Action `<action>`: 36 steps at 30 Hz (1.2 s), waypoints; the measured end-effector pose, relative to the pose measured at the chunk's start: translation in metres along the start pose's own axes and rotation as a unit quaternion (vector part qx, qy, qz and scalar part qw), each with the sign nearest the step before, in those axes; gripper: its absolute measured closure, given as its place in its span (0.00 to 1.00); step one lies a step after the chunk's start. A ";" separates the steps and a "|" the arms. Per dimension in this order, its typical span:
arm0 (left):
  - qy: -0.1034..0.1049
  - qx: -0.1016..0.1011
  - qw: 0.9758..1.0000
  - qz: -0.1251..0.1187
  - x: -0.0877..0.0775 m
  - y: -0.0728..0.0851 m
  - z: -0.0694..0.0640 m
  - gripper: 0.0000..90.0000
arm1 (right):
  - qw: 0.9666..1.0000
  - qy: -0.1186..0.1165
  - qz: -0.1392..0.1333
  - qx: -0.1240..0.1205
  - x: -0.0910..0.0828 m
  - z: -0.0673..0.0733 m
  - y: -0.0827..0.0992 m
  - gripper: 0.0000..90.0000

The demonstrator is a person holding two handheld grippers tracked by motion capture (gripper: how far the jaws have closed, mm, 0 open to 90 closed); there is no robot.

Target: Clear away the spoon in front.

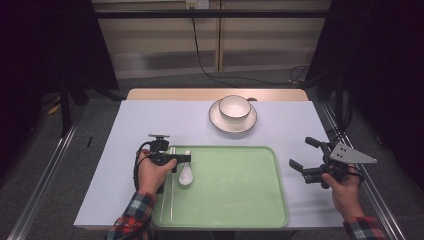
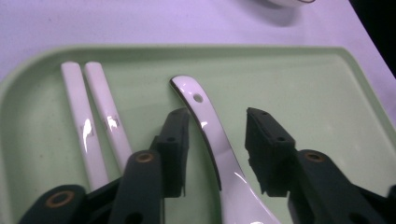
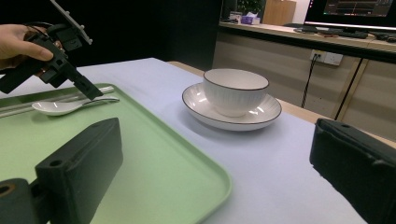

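- we see the left gripper point(image 1: 184, 159) low over the near-left part of the green tray point(image 1: 240, 200), the person's left hand point(image 1: 152, 172) wrapped round its body.
- in the left gripper view its jaws stand either side of the white spoon point(image 2: 210, 135), a gap showing on both sides of the handle; pads not pressing, so we read it as released, spoon lying free between them.
- spoon rests flat on the tray floor, bowl toward the near side, handle with its small hole pointing far.
- just left of the spoon, a pair of white chopsticks point(image 2: 95, 123) lie side by side along the tray's left edge, close together, apart from the spoon.
- right gripper point(image 1: 304, 154) held above the table off the tray's right edge, in the right hand point(image 1: 345, 187); jaws spread wide, nothing between them, grey three-cornered plate on top.
- in the right gripper view its two black jaws frame the tray corner and the pale table cover point(image 3: 261, 158).
- farther out: a white bowl point(image 1: 234, 107) with a dark rim sits in a white saucer point(image 1: 216, 120), far of the tray, near the table's far edge, well apart from both grippers.
- plaid sleeves at both wrists, near edge of the high view.
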State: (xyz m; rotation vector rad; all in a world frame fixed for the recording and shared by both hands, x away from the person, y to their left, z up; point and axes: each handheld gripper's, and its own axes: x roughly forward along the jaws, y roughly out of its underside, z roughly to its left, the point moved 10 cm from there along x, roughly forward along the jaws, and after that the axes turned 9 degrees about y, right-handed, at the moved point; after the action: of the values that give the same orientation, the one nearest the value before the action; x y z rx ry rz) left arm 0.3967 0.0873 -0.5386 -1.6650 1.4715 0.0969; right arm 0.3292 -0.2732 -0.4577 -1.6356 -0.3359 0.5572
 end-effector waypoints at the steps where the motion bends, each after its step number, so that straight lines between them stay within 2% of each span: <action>1: 0.001 -0.002 1.000 -0.001 0.000 -0.001 -0.001 0.65 | 1.000 -0.001 0.000 -0.001 0.000 0.000 0.000 0.02; 2: 0.005 -0.001 1.000 -0.008 -0.001 -0.003 -0.002 0.64 | 1.000 -0.003 0.001 0.000 0.001 0.001 0.000 0.02; 4: 0.000 -0.004 1.000 -0.013 -0.002 -0.005 -0.003 0.62 | 1.000 -0.001 0.000 0.000 0.001 0.001 0.000 0.02; 5: -0.001 0.002 1.000 -0.015 -0.004 -0.007 -0.003 0.61 | 1.000 -0.001 0.000 0.000 0.001 0.001 0.000 0.02; 7: 0.005 -0.002 1.000 -0.025 -0.007 -0.011 -0.006 0.57 | 1.000 -0.001 0.000 0.001 0.000 0.001 0.000 0.02; 10: 0.007 0.007 0.999 -0.034 -0.012 -0.016 -0.005 0.53 | 1.000 0.000 0.001 -0.001 0.000 0.001 0.000 0.02; 14: -0.001 0.014 0.999 -0.050 -0.018 -0.025 -0.008 0.43 | 1.000 0.001 0.001 -0.001 0.001 0.001 0.001 0.02; 17: -0.007 0.034 0.998 -0.058 -0.022 -0.031 -0.012 0.36 | 1.000 -0.001 0.010 -0.004 0.002 0.003 0.004 0.02; 18: -0.007 0.033 0.997 -0.066 -0.023 -0.034 -0.014 0.34 | 1.000 -0.003 0.009 -0.009 0.002 0.003 0.004 0.02; 20: -0.014 0.050 0.996 -0.070 -0.025 -0.039 -0.016 0.31 | 1.000 -0.003 0.011 -0.008 0.002 0.003 0.004 0.02; 21: -0.014 0.056 0.996 -0.074 -0.026 -0.043 -0.017 0.28 | 1.000 -0.011 0.014 -0.008 0.002 0.004 0.005 0.02; 22: -0.012 0.054 0.995 -0.081 -0.026 -0.046 -0.018 0.26 | 1.000 -0.012 0.014 -0.008 0.002 0.004 0.005 0.02; 23: -0.008 0.050 0.995 -0.085 -0.026 -0.049 -0.020 0.24 | 1.000 -0.011 0.014 -0.009 0.002 0.004 0.005 0.02; 25: -0.013 0.055 0.994 -0.092 -0.025 -0.055 -0.021 0.21 | 1.000 -0.001 0.011 -0.007 0.003 0.003 0.005 0.02; 30: -0.012 0.065 0.994 -0.092 -0.017 -0.068 -0.026 0.16 | 1.000 -0.003 0.010 -0.007 0.003 0.004 0.004 0.02; 32: -0.011 0.068 0.993 -0.092 -0.014 -0.073 -0.029 0.16 | 1.000 -0.012 0.012 -0.011 0.003 0.004 0.005 0.02; 33: -0.013 0.072 0.993 -0.092 -0.013 -0.076 -0.030 0.15 | 1.000 -0.004 0.008 -0.006 0.004 0.003 0.004 0.02; 36: -0.009 0.075 0.993 -0.091 -0.007 -0.081 -0.035 0.13 | 1.000 -0.004 0.006 -0.003 0.005 0.003 0.003 0.01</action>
State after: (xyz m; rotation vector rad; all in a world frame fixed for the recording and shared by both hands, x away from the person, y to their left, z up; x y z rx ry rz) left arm 0.4450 0.0627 -0.4687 -1.6625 1.2763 -0.0962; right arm 0.3314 -0.2691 -0.4619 -1.6435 -0.3334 0.5721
